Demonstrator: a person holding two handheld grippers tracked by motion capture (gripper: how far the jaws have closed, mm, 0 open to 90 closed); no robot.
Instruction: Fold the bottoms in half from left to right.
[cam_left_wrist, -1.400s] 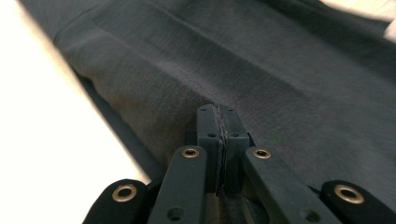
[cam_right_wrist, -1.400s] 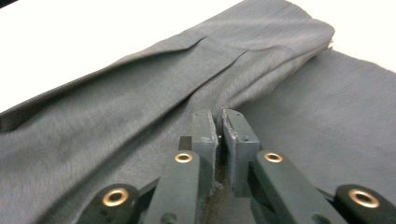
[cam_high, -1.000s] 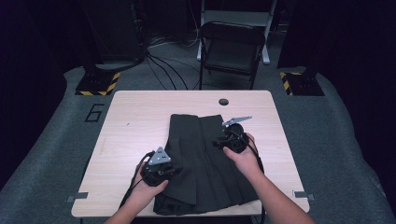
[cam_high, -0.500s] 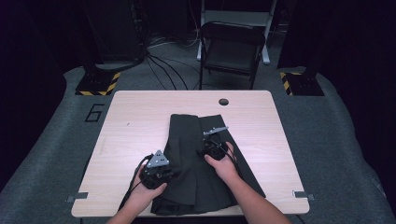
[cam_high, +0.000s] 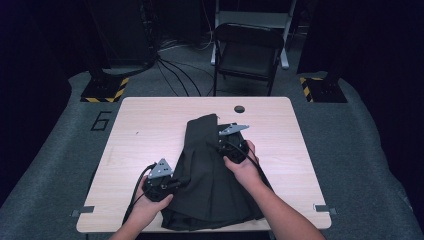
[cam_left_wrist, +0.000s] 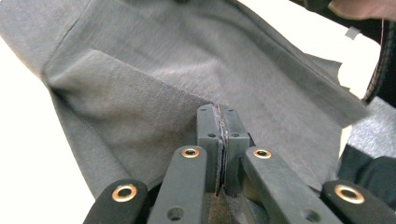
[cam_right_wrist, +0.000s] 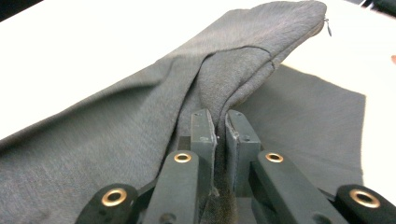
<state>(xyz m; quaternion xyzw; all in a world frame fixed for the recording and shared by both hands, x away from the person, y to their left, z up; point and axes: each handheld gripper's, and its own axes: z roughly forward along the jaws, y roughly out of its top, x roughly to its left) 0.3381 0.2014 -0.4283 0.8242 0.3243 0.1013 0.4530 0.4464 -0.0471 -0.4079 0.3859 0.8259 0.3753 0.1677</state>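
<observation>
Right hand-held gripper (cam_right_wrist: 219, 122) jaws just closed, now pinching garment (cam_high: 210, 175) fold; left hand-held gripper (cam_left_wrist: 218, 122) pinches near edge. Fold over worktop (cam_high: 150, 125) can proceed.

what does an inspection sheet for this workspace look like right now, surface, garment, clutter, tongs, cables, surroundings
surface: light wooden table with a round hole near its far edge
job's things: dark grey garment spread at the middle, its far part lifted into a fold, its near edge hanging over the table's front
clutter: nothing seen
grippers: left tongs shut on the garment's near left edge; right tongs have just been closing, fabric pinched between them at the raised fold
cables: a black cable trails from the left tongs off the table front; more cables lie on the floor beyond
surroundings: black folding chair behind the table, two yellow-and-black striped bases, grey floor marked 6
</observation>
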